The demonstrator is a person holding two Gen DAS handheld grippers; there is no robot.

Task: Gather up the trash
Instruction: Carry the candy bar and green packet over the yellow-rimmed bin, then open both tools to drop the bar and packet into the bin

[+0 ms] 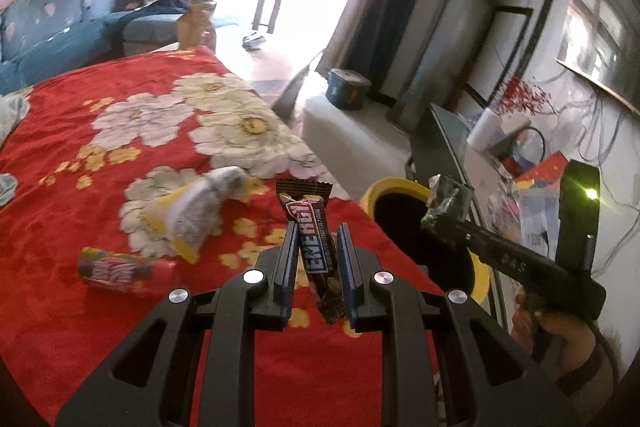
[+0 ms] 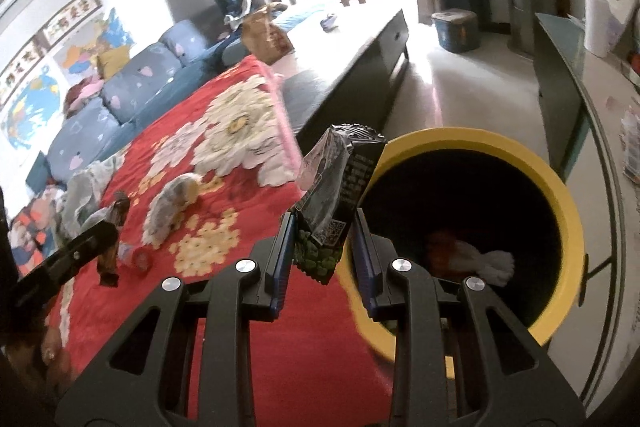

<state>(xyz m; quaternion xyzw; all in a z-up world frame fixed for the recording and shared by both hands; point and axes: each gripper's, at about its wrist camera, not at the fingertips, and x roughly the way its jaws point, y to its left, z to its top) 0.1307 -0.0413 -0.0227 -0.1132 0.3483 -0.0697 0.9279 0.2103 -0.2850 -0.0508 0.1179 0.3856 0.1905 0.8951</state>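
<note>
On the red flowery blanket (image 1: 100, 163) lie a colourful wrapper (image 1: 116, 271) and a grey-and-yellow wrapper (image 1: 200, 215). The left gripper (image 1: 316, 259) pinches a brown candy bar wrapper (image 1: 316, 247) above the blanket. The right gripper (image 2: 320, 247) squeezes a dark green snack packet (image 2: 336, 195) just beside the yellow bin (image 2: 560, 195).

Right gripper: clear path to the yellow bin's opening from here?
Probably yes. The right gripper, holding the green wrapper, is beside the yellow bin; its mouth is open and nothing sits between them.
</note>
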